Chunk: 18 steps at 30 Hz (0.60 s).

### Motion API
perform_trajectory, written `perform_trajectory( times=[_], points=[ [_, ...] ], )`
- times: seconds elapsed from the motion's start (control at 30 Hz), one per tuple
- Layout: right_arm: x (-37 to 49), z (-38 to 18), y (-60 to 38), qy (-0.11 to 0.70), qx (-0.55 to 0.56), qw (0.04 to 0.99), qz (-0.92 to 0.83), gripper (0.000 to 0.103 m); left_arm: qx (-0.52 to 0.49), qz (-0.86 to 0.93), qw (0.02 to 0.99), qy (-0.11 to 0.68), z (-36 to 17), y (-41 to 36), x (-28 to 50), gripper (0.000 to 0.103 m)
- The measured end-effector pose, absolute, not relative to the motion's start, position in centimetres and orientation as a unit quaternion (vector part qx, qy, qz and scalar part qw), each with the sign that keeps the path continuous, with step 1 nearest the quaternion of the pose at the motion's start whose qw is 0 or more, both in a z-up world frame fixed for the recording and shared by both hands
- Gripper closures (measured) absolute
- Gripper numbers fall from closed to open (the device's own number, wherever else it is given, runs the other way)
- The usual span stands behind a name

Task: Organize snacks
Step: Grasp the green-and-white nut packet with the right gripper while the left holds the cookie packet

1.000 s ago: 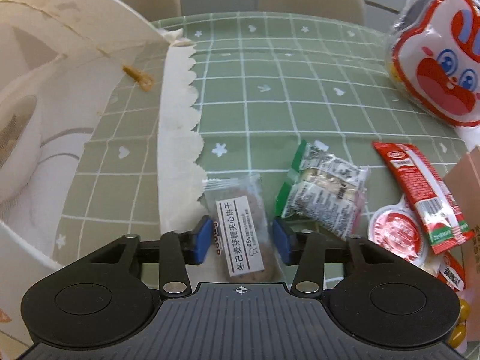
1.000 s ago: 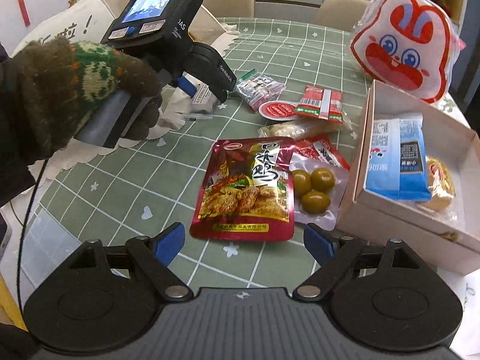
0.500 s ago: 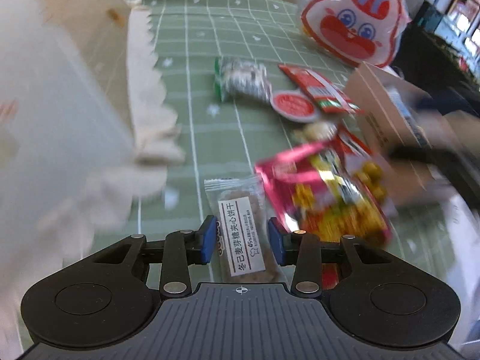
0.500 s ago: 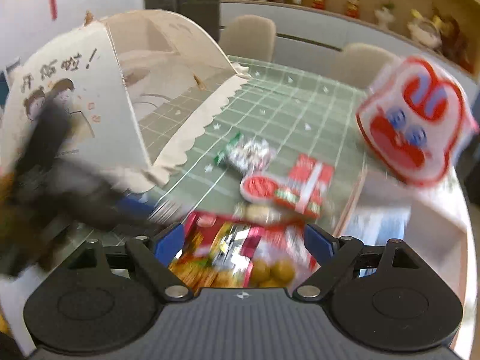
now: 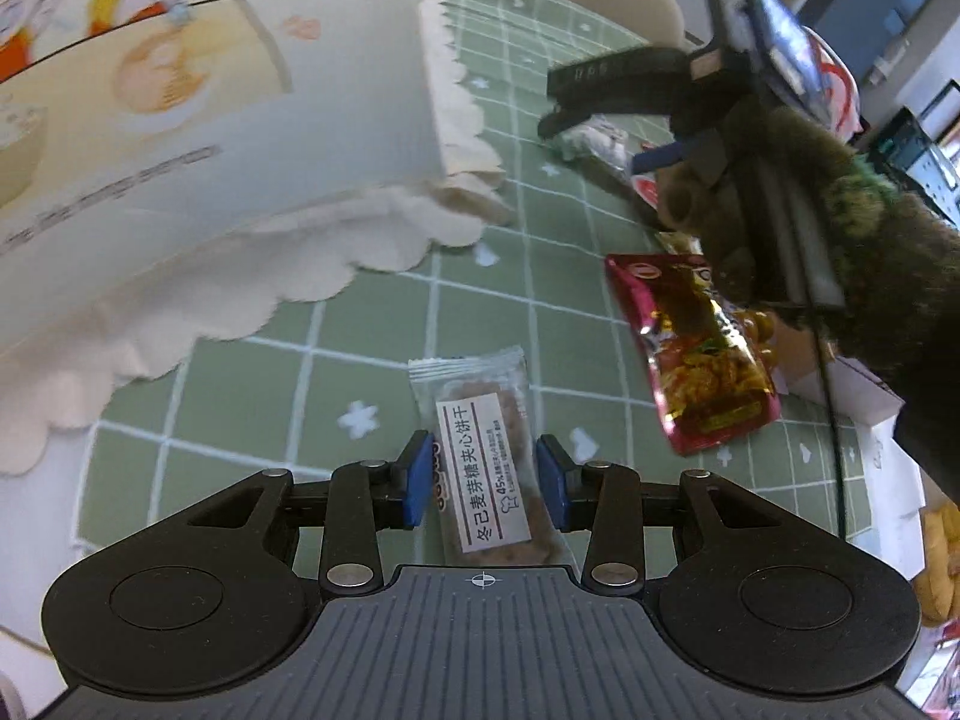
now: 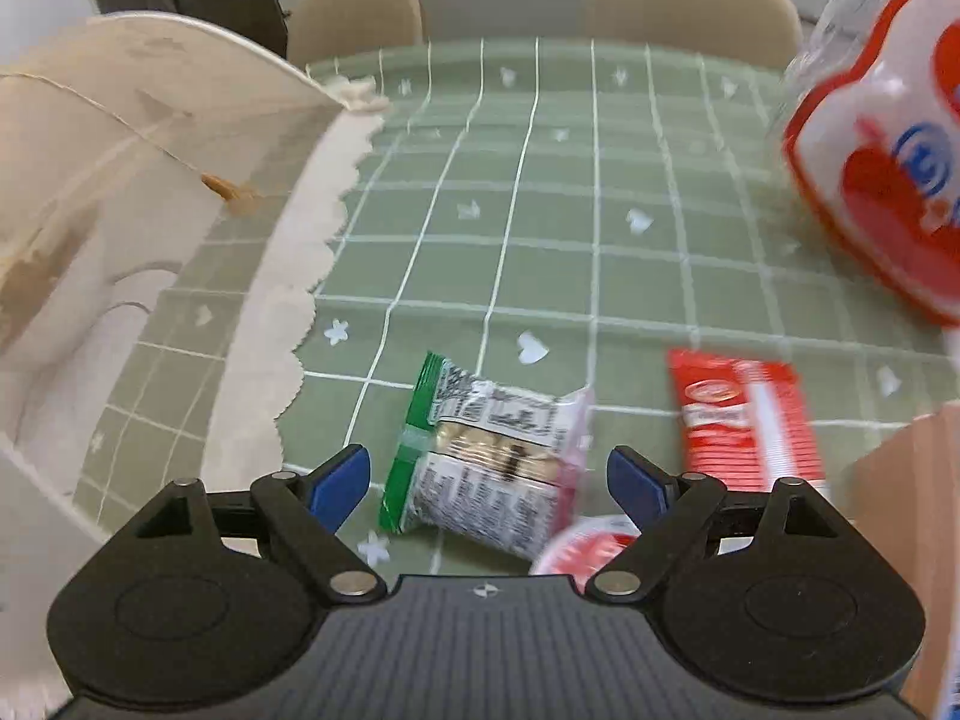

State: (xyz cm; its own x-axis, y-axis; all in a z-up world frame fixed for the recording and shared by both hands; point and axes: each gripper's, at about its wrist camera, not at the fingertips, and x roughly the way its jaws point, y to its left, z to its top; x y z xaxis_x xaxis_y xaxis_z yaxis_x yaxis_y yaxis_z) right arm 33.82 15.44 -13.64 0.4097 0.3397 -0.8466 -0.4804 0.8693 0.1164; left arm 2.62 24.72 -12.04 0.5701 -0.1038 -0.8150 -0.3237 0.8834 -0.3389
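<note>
A clear biscuit packet (image 5: 480,456) with a white label hangs above the green checked tablecloth (image 5: 372,324), pinched between the blue pads of my left gripper (image 5: 485,480), which is shut on it. My right gripper (image 6: 486,480) stands open just over a green-edged cracker packet (image 6: 480,468) that lies flat on the cloth; its pads are apart from the packet's sides. In the left wrist view a gloved hand (image 5: 810,210) holds that right gripper over the snacks at the upper right. A shiny red pouch (image 5: 696,360) lies to the right of the biscuit packet.
A white scalloped food cover (image 6: 90,180) fills the left side. A red sachet (image 6: 744,420) and a round red-lidded cup (image 6: 588,546) lie right of the cracker packet. A rabbit-faced bag (image 6: 888,168) stands at the far right, a cardboard box (image 6: 900,480) below it. Two chairs stand behind the table.
My left gripper pinched the biscuit packet tighter and carried it from beside the cover's edge toward the red pouch. My right gripper swept from over the red pouch to over the cracker packet.
</note>
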Motion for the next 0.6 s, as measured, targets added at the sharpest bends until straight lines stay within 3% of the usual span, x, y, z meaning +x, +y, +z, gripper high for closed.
perform_trajectory(
  times=[0.03,0.17,0.43,0.6],
  points=[
    [33.6,-13.8,15.9,0.476,-0.091,0.842,0.238,0.017,-0.235,0.066,0.854,0.459,-11.8,25.0,2.5,0.061],
    [32.9,-12.4,15.9,0.472,-0.100,0.838,0.255,0.047,-0.243,0.061,0.852,0.460,-11.1,25.5,2.3,0.061],
    [24.2,-5.4,11.6,0.427,-0.095,0.825,0.357,0.048,-0.242,0.011,0.855,0.459,-10.4,23.6,2.6,0.061],
    [19.1,-4.7,7.3,0.438,-0.092,0.815,0.368,0.048,-0.210,-0.035,0.858,0.467,-9.6,20.8,2.9,0.061]
  ],
)
